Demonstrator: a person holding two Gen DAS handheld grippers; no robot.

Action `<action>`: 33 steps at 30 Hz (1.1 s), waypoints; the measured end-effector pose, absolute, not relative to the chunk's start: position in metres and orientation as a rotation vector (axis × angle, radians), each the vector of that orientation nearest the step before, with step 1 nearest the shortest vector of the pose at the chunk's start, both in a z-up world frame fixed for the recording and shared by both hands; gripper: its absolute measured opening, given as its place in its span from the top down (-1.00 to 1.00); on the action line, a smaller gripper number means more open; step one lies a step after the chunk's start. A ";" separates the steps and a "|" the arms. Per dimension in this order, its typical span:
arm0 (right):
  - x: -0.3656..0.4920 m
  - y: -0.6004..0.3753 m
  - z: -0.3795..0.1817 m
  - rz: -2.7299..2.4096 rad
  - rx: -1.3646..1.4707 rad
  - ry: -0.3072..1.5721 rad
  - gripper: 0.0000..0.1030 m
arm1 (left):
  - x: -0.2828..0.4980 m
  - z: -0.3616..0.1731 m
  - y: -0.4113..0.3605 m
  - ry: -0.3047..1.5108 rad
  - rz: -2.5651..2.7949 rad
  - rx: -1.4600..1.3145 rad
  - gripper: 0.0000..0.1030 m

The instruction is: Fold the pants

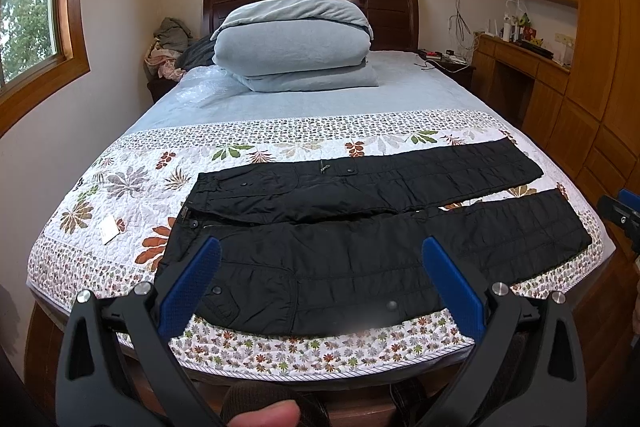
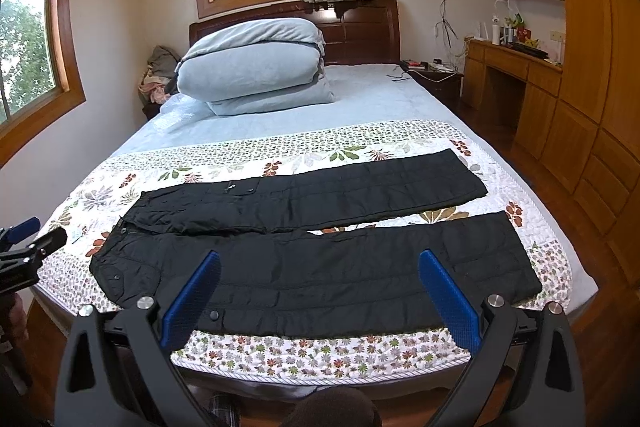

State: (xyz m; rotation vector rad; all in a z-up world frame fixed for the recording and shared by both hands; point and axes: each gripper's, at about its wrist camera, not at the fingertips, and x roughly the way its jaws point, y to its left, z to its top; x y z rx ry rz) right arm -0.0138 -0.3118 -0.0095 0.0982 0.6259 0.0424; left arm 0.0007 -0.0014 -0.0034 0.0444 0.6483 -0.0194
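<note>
The black pants (image 1: 372, 227) are spread flat across the floral quilt (image 1: 132, 183) at the foot of the bed (image 2: 400, 99), waistband to the left, legs parted and running right. The left gripper (image 1: 320, 263) is held above the near edge with its jaws spread wide and nothing between them; the right gripper (image 2: 320, 275) is held likewise, jaws released. A folded blue duvet (image 1: 292, 43) is stacked by the headboard. A fingertip (image 1: 268, 415) is seen blurred (cut off by the lower frame edge).
</note>
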 end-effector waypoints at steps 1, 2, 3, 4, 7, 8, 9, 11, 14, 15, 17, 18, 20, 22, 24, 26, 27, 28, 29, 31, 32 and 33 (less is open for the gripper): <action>-0.014 -0.312 -0.010 0.043 0.098 0.626 -0.94 | 0.001 -0.003 -0.002 0.649 -0.019 0.043 -0.96; -0.014 -0.312 -0.010 0.043 0.098 0.626 -0.94 | 0.001 -0.004 -0.001 0.650 -0.019 0.041 -0.96; -0.014 -0.312 -0.010 0.043 0.097 0.626 -0.94 | 0.002 -0.005 0.000 0.651 -0.019 0.041 -0.96; -0.013 -0.311 -0.010 0.043 0.094 0.627 -0.94 | 0.002 -0.004 0.000 0.651 -0.017 0.041 -0.96; -0.013 -0.312 -0.013 0.048 0.091 0.631 -0.94 | 0.004 -0.008 0.002 0.657 -0.019 0.042 -0.96; -0.012 -0.313 -0.014 0.050 0.092 0.636 -0.94 | 0.005 -0.010 0.003 0.664 -0.026 0.040 -0.96; -0.009 -0.316 -0.015 0.057 0.100 0.648 -0.94 | 0.008 -0.011 0.005 0.671 -0.033 0.038 -0.96; -0.004 -0.325 -0.016 0.071 0.111 0.666 -0.94 | 0.014 -0.017 0.009 0.686 -0.074 0.031 -0.96; 0.022 -0.349 -0.012 0.009 0.062 0.672 -0.94 | 0.037 -0.026 0.021 0.737 -0.134 0.005 -0.96; 0.034 -0.356 -0.011 -0.013 0.049 0.687 -0.94 | 0.048 -0.030 0.024 0.777 -0.148 0.000 -0.96; 0.064 -0.375 -0.008 -0.028 0.047 0.725 -0.94 | 0.075 -0.039 0.033 0.862 -0.172 0.014 -0.96; 0.090 -0.391 -0.007 -0.030 0.059 0.758 -0.94 | 0.086 -0.042 0.037 0.892 -0.169 0.025 -0.96; 0.133 -0.415 -0.011 -0.040 0.070 0.829 -0.94 | 0.116 -0.050 0.046 0.960 -0.161 0.057 -0.96; 0.192 -0.451 -0.023 -0.036 0.115 0.940 -0.94 | 0.143 -0.061 0.056 1.036 -0.182 0.047 -0.96; 0.242 -0.480 -0.038 -0.030 0.165 1.034 -0.94 | 0.178 -0.076 0.072 1.133 -0.190 0.010 -0.96; 0.288 -0.509 -0.055 -0.026 0.217 1.115 -0.94 | 0.214 -0.093 0.089 1.228 -0.219 -0.068 -0.96; 0.314 -0.525 -0.067 -0.016 0.248 1.160 -0.94 | 0.231 -0.102 0.099 1.266 -0.221 -0.110 -0.96; 0.334 -0.537 -0.078 -0.008 0.270 1.190 -0.94 | 0.246 -0.110 0.107 1.305 -0.215 -0.144 -0.96; 0.351 -0.547 -0.087 -0.002 0.290 1.214 -0.94 | 0.269 -0.123 0.123 1.367 -0.214 -0.208 -0.96; 0.391 -0.571 -0.111 -0.005 0.341 1.267 -0.94 | 0.303 -0.145 0.148 1.435 -0.202 -0.296 -0.96; 0.402 -0.578 -0.119 -0.002 0.357 1.281 -0.94 | 0.317 -0.152 0.160 1.457 -0.177 -0.324 -0.96; 0.423 -0.590 -0.135 -0.016 0.369 1.309 -0.94 | 0.329 -0.159 0.172 1.477 -0.142 -0.347 -0.96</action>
